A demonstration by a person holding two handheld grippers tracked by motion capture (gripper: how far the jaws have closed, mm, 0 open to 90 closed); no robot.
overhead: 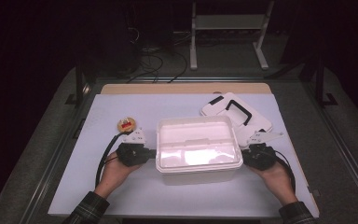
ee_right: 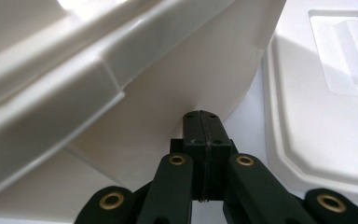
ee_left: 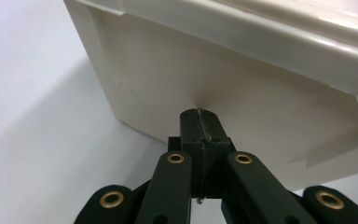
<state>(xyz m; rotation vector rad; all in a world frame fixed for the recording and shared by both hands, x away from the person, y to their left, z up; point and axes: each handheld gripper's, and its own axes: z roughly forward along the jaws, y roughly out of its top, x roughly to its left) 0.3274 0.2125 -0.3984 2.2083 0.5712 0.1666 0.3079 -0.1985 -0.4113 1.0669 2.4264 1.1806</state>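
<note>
A white open plastic bin (overhead: pixel 198 147) stands in the middle of the table. My left gripper (overhead: pixel 150 152) is shut, and its tips press against the bin's left wall (ee_left: pixel 205 74) below the rim. On the other side my right gripper (overhead: pixel 243 155) is shut too, its tips against the bin's right wall (ee_right: pixel 186 74). Nothing sits between either pair of jaws. In the left gripper view the left gripper (ee_left: pixel 200 116) touches the wall, and in the right gripper view the right gripper (ee_right: pixel 202 117) does the same.
The bin's white lid (overhead: pixel 235 114) with a black handle lies flat behind the bin at the right, also seen close by as lid (ee_right: pixel 321 93). A small round orange and red object (overhead: pixel 126 124) lies left of the bin. The white table mat (overhead: pixel 121 196) has room in front.
</note>
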